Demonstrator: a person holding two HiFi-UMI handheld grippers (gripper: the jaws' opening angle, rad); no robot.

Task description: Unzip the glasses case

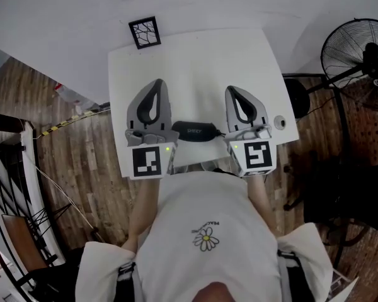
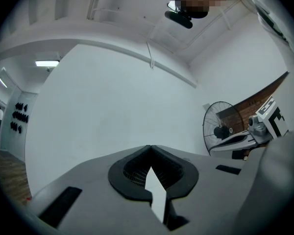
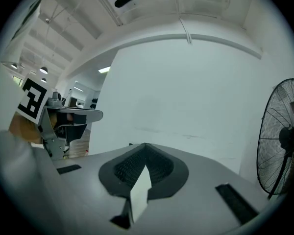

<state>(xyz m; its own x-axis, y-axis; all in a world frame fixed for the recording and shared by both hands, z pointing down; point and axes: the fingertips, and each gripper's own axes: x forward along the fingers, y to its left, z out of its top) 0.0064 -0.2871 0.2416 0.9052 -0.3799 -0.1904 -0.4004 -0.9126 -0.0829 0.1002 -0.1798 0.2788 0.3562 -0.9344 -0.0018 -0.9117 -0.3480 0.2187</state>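
The black glasses case (image 1: 194, 131) lies lengthwise near the front edge of the white table (image 1: 195, 61), zipped as far as I can tell. It sits between the bodies of my two grippers. My left gripper (image 1: 157, 82) is to its left and my right gripper (image 1: 231, 90) to its right. Both point away over the table, their tips well past the case. Each pair of jaws is shut with nothing between them, as the left gripper (image 2: 150, 147) and right gripper (image 3: 145, 145) show in their own views. Neither gripper view shows the case.
A square marker card (image 1: 145, 32) lies at the table's far left corner. A small round object (image 1: 279, 122) sits by the right edge. A standing fan (image 1: 358, 48) is on the wooden floor to the right. A white wall is ahead.
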